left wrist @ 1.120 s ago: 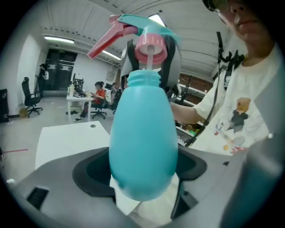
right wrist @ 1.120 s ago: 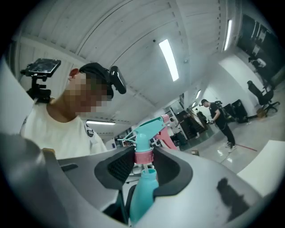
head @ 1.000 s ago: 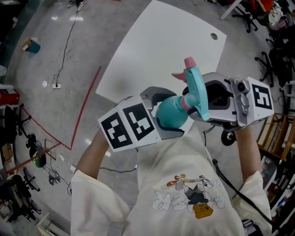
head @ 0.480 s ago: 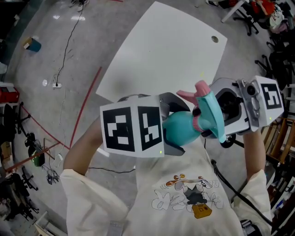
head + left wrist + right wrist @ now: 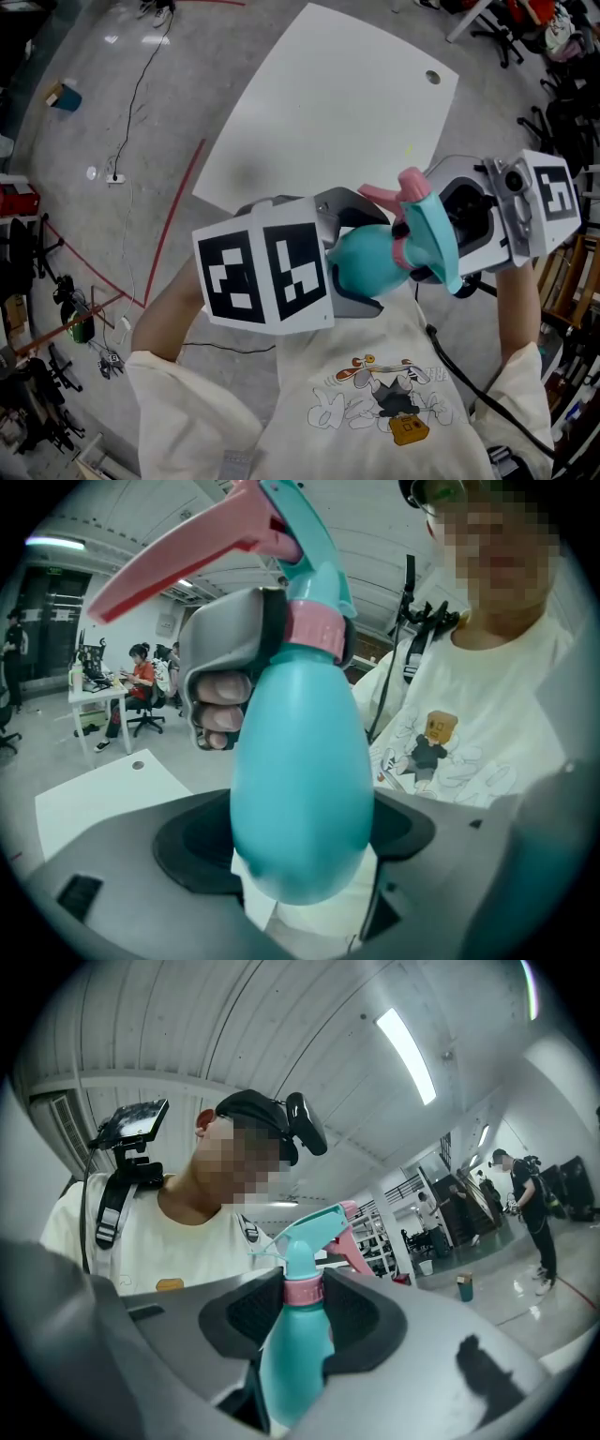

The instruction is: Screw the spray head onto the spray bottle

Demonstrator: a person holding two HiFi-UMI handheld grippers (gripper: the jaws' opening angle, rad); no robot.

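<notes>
Since a second ago, your left gripper (image 5: 352,255) has rolled, turning its marker cube (image 5: 262,278) more squarely upward, and the spray bottle (image 5: 300,789) has tipped toward your right. Your left gripper is clamped on the teal bottle body, jaws set wide around it. Your right gripper (image 5: 412,246) grips the pink collar (image 5: 303,1289) beneath the spray head (image 5: 433,225), which sits on the bottle neck. The assembly is held in the air before your chest, near the edge of the white table (image 5: 328,112).

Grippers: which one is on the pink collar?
The right gripper: its jaws pinch the pink collar, while the left gripper holds the teal bottle body.
</notes>
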